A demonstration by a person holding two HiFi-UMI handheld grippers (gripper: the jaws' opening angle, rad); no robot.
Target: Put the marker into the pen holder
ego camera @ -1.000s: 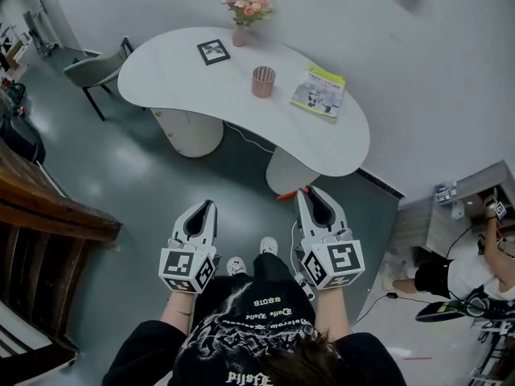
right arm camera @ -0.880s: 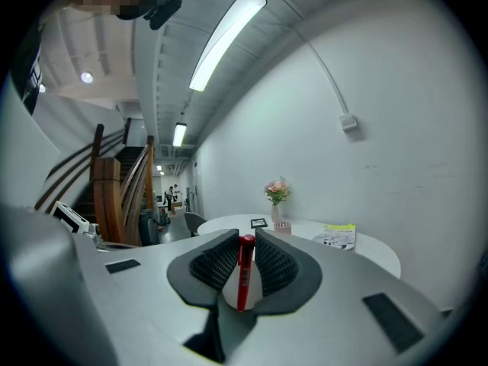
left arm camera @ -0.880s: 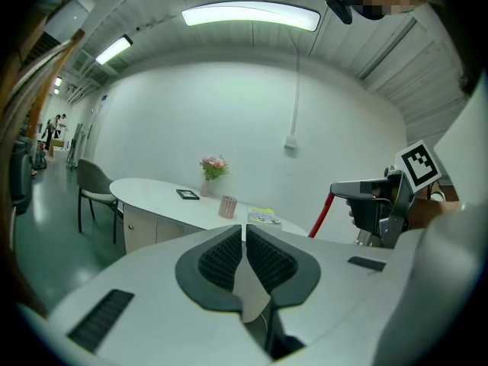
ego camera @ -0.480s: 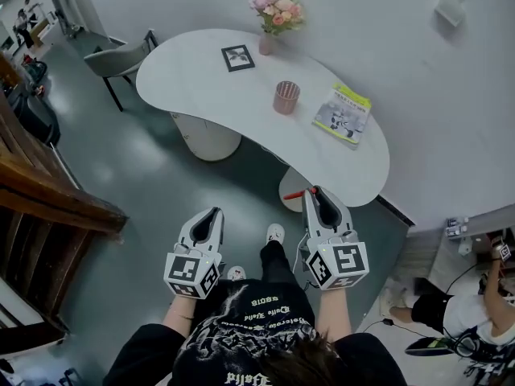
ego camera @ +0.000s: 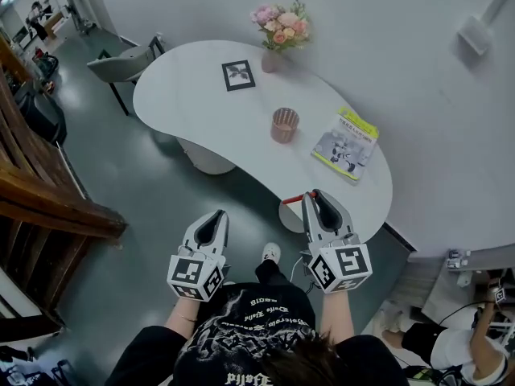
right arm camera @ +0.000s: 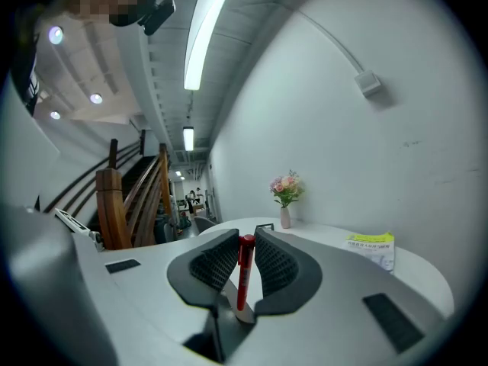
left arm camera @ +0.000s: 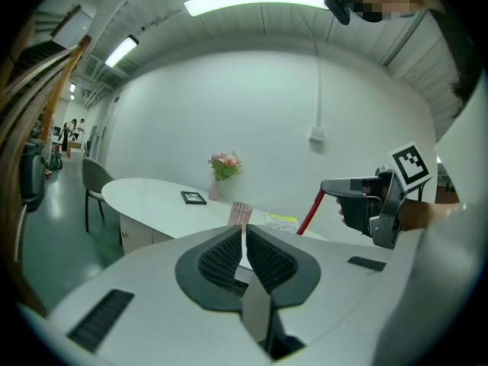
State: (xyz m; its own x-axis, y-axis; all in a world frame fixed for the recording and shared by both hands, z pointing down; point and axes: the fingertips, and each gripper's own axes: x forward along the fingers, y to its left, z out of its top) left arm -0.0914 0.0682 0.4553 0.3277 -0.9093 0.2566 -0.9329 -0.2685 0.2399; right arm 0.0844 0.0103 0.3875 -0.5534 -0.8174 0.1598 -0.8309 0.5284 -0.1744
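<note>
marker [right arm camera: 244, 269] is clamped crosswise between the pads of your right gripper [ego camera: 319, 196], one red end sticking out at its side, held in the air by the near edge of the white table [ego camera: 193, 95]. your left gripper [ego camera: 216, 216] has its jaws pressed together on nothing. the pink pen holder [ego camera: 284, 125] stands mid-table between a framed picture [ego camera: 238, 75] and a booklet [ego camera: 346, 144], well apart from the marker.

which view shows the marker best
The right gripper view: the marker stands close up, full length, clamped between the jaws. The head view shows only its red end poking out beside the right gripper. The left gripper view shows it small, slanting down from that gripper.
</note>
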